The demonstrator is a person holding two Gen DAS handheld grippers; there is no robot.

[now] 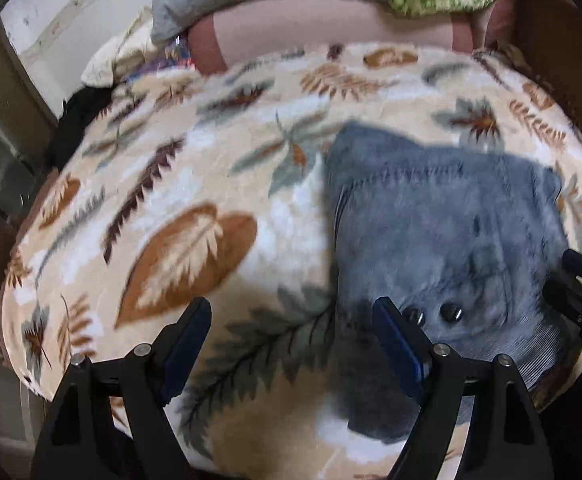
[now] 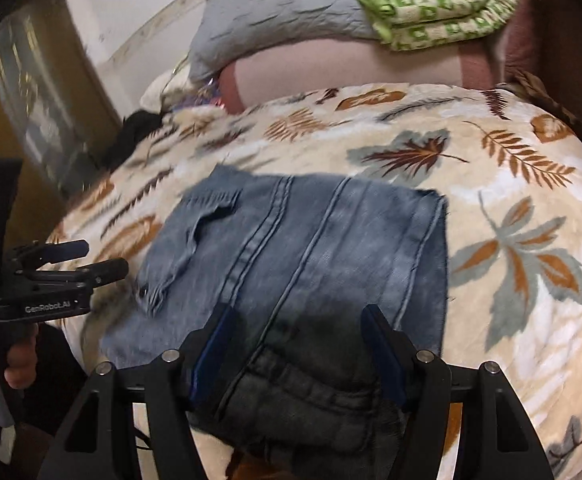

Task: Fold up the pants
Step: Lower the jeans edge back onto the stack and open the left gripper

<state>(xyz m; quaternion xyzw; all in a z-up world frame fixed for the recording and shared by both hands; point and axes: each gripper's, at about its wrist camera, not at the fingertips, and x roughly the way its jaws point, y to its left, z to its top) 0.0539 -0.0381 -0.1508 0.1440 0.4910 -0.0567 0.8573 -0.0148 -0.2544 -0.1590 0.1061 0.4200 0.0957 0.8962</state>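
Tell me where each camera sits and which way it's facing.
Left wrist: on the left gripper, tilted down at the leaf blanket, jeans to its right; right gripper at the edge.
Right wrist: on the right gripper, over the jeans; left gripper and hand show.
Shared: jeans, blanket, green quilt.

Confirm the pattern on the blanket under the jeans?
Cream blanket with brown and grey-green leaf print; clearest in the right wrist view.

Bed (image 2: 491,280) under cream leaf-print blanket (image 1: 211,160). Folded blue denim pants (image 2: 311,248) flat on blanket. At far end: grey pillow (image 2: 275,20), folded green-patterned cloth (image 2: 443,12), dark garment (image 2: 139,124) at edge.
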